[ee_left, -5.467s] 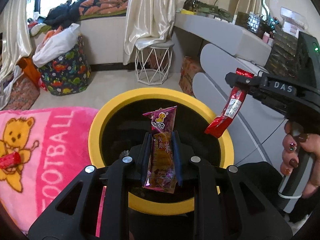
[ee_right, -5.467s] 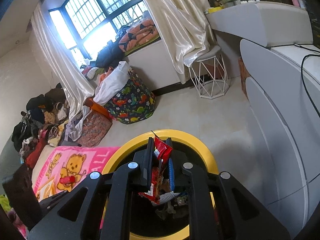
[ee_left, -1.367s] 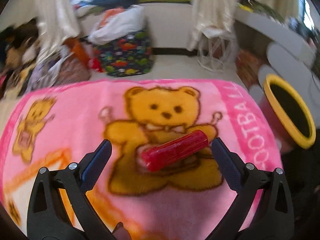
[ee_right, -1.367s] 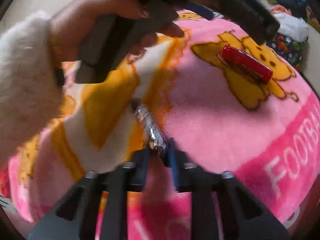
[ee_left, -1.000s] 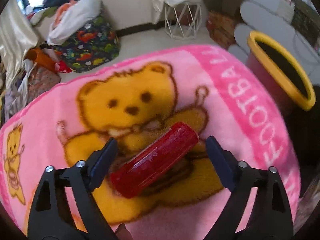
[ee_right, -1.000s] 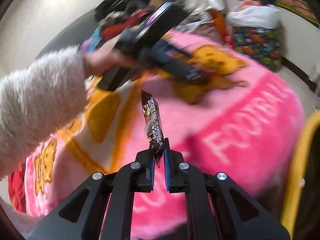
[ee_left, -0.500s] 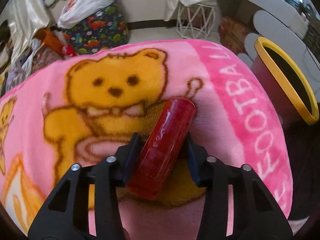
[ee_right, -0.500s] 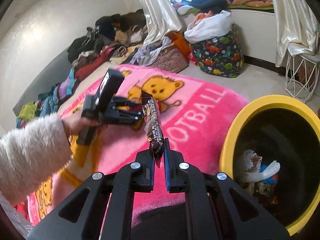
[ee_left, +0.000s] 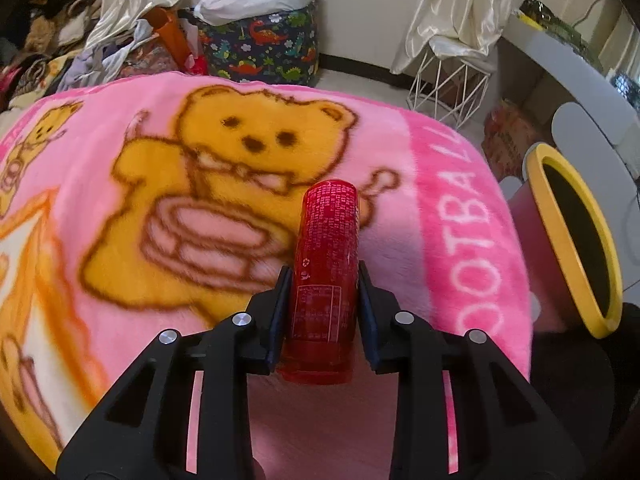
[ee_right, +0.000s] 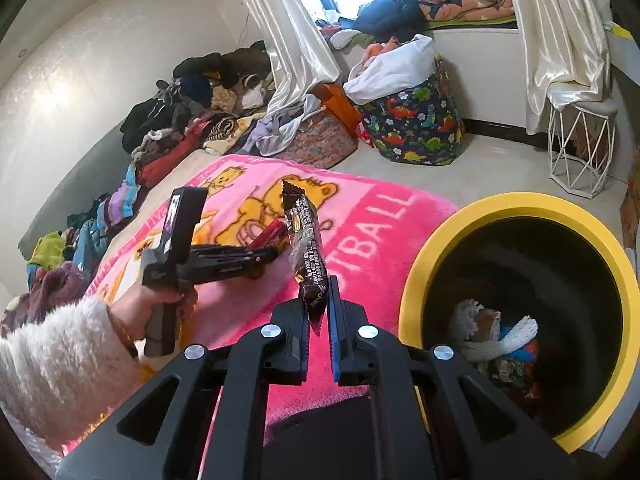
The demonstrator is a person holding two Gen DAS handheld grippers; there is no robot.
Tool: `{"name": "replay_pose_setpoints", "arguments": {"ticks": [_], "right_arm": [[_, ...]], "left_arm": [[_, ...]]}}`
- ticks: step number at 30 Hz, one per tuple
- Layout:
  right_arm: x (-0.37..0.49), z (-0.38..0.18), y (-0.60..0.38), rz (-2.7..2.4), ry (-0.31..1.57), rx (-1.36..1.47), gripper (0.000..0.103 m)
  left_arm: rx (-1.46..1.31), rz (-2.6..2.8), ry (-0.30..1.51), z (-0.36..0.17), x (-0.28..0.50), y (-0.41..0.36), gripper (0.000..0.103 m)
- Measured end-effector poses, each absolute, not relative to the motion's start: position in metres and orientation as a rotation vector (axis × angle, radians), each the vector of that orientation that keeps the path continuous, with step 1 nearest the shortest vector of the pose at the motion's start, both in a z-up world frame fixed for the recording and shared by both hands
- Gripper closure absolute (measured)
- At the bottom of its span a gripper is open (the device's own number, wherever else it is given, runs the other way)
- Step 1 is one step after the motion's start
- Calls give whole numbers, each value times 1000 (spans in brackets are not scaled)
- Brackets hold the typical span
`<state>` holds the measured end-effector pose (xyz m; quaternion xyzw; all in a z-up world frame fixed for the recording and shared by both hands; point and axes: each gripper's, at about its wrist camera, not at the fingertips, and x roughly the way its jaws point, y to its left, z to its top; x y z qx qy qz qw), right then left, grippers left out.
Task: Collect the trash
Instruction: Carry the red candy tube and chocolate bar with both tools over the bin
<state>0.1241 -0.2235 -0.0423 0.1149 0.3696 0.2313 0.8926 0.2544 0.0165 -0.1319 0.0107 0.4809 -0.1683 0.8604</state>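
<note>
- The left gripper [ee_left: 322,300] is closing its jaws around a red tube [ee_left: 326,264]; the pads sit against both flanks of the tube's near half, and the grip looks nearly settled.
- The tube's long axis runs straight away from the fingers, in line with them, so most of its length sticks out ahead of the pinch, its far end over the pink bear blanket [ee_left: 248,152].
- The right gripper [ee_right: 318,308] has its fingers pressed together on the lower end of a dark brown snack wrapper [ee_right: 306,244], which stands up above the jaws, tilted slightly left.
- Just right of that wrapper, and lower, gapes the yellow-rimmed bin [ee_right: 520,204], with earlier scraps and something white and fluffy at the bottom.
- Judged from this, the right hand is the nearer to the bin: a short carry to the right puts the wrapper over the opening.
- The left hand [ee_right: 156,304], in a fluffy white sleeve, holds its gripper out over the blanket, well to the left of the bin, so the tube has the longer trip.
- In the left wrist view the bin lies off to the right of the tube, past the blanket's edge.
</note>
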Motion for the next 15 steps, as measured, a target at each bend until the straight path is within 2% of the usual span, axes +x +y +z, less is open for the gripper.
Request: {"name": "replay_pose_setpoints", "arguments": {"ticks": [15], "right_arm": [[109, -35, -255, 399, 742, 282, 95]], "left_arm": [[21, -458, 919, -100, 216, -50, 79]]}}
